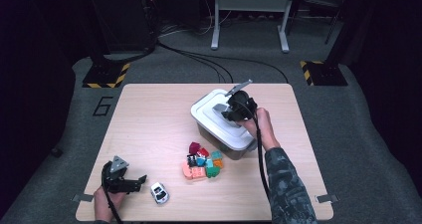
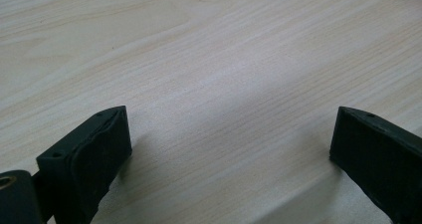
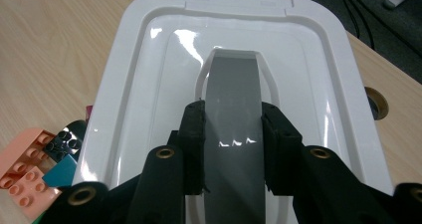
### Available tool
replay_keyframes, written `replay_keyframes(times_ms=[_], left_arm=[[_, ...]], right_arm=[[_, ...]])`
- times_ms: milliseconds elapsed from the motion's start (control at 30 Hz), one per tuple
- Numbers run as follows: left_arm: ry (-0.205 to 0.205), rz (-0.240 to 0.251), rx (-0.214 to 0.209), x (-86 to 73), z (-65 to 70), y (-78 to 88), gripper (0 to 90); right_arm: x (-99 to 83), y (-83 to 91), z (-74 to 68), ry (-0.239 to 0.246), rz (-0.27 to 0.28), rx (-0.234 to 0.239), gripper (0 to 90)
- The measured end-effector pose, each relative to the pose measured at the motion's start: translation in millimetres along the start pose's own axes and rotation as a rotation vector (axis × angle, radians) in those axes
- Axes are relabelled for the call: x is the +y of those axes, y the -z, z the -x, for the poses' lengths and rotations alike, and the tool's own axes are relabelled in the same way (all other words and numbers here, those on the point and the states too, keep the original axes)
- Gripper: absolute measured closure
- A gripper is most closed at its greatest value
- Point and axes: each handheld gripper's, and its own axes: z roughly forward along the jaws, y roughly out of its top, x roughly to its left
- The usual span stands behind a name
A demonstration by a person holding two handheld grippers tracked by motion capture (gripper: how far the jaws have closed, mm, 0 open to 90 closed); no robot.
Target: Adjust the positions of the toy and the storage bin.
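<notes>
A clear plastic box point(image 1: 219, 137) with a white lid point(image 1: 204, 109) point(image 3: 134, 99) stands right of the table's middle. A grey handle point(image 3: 233, 94) runs along the lid's centre. My right gripper point(image 1: 230, 112) point(image 3: 233, 152) is shut on that handle, one jaw pressed on each side of it. My left gripper point(image 1: 140, 180) point(image 2: 229, 144) rests low at the table's front left, open, with bare wood between its jaws. A small white toy car point(image 1: 159, 192) lies just right of it.
A heap of coloured toy bricks point(image 1: 202, 163) point(image 3: 30, 171) lies in front of the box. The wooden table point(image 1: 149, 124) has a round hole point(image 3: 375, 103) near its far right. Cables and stand feet cross the floor beyond the table.
</notes>
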Motion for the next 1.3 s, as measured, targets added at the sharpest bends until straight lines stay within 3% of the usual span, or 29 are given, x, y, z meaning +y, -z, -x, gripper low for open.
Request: replay_keyframes(times_ms=[167, 367, 400, 467, 967, 1300], left_arm=[[0.004, 0.0, -0.002, -0.1, 0.3, 0.0, 2.6], [0.004, 0.001, -0.003, -0.1, 0.3, -0.1, 2.8], [0.003, 0.003, -0.002, -0.1, 0.2, -0.2, 2.8], [0.004, 0.001, -0.003, -0.1, 0.3, -0.1, 2.8], [-0.001, 0.001, -0.001, 0.0, -0.1, -0.1, 2.8], [-0.001, 0.001, -0.001, 0.0, -0.1, -0.1, 2.8]], right_arm=[[0.6, 1.0, -0.2, 0.028, -0.002, -0.006, 67.2], [2.7, 3.4, -3.6, 0.007, 0.004, -0.015, 67.2], [3.0, 5.3, -2.1, 0.028, 0.001, -0.01, 67.2], [4.1, 7.5, -2.6, 0.022, 0.008, -0.014, 67.2], [6.1, 41.9, 7.4, 0.003, 0.064, -0.06, 67.2], [-3.5, 71.7, 25.3, -0.061, 0.077, -0.134, 67.2]])
